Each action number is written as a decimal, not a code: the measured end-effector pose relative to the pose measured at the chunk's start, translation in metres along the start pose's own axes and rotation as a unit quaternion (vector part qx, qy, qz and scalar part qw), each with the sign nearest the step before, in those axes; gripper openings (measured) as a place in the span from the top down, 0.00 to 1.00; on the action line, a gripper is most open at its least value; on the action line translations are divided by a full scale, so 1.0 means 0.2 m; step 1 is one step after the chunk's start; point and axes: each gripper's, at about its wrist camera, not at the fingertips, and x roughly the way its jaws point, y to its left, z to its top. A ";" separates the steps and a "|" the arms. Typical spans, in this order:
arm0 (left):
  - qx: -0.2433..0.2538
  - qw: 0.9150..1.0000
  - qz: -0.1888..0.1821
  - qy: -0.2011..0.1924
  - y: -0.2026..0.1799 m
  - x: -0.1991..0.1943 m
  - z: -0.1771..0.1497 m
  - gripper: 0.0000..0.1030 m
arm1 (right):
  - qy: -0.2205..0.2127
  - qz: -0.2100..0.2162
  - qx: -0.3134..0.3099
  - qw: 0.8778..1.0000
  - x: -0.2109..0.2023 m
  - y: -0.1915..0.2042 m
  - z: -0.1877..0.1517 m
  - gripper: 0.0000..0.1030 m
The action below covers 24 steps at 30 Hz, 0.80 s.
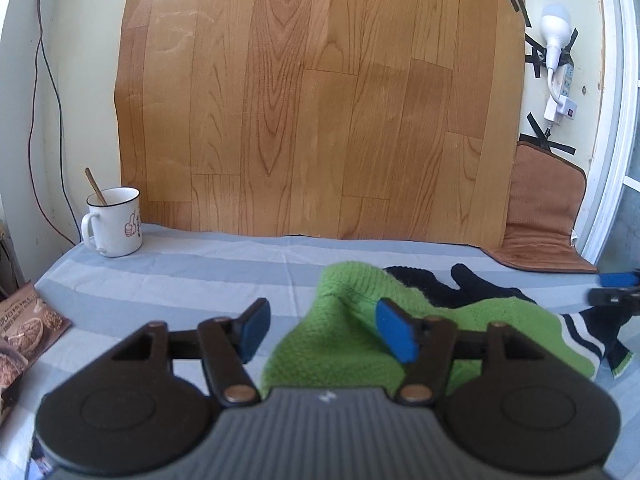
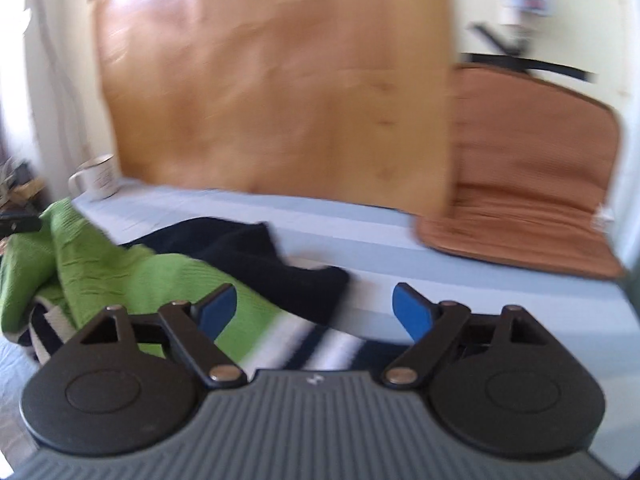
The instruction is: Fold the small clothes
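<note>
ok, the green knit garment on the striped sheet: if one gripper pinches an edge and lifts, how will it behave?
Likely floppy: the green knit garment already lies in soft humps and creases, so it should drape and sag from one pinch. Probably grippy rather than slippery, given its coarse ribbed texture. It overlaps the black garment, so lifting may drag that along.

From my left wrist view, the knit garment (image 1: 320, 344) lies crumpled on the worktop (image 1: 200, 280), just ahead and to the right of centre. A second dark garment (image 1: 452, 288) lies partly under it, behind and to the right. The mug (image 1: 116, 222) stands at the back left corner with a spoon (image 1: 95, 186) in it. A snack packet (image 1: 28, 328) lies at the left edge. A wood-grain sheet (image 1: 320, 100) stands against the wall behind, with a cushion (image 1: 544, 220) propped at the back right.
</note>
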 end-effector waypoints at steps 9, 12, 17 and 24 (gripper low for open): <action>-0.005 0.999 -0.034 0.041 0.07 0.03 -0.06 0.56 | 0.067 0.076 -0.107 0.989 0.27 0.31 0.00 0.53; 0.003 0.998 -0.036 0.055 0.04 0.02 -0.09 0.88 | 0.061 0.068 -0.135 0.987 0.19 0.35 -0.04 0.82; 0.036 0.999 -0.026 -0.020 -0.04 -0.23 0.04 0.89 | -0.043 0.024 -0.137 0.989 -0.23 0.33 0.07 0.84; 0.097 0.974 -0.013 -0.206 -0.28 -0.81 0.40 0.89 | -0.265 -0.052 -0.142 0.952 -1.03 0.38 0.35 0.84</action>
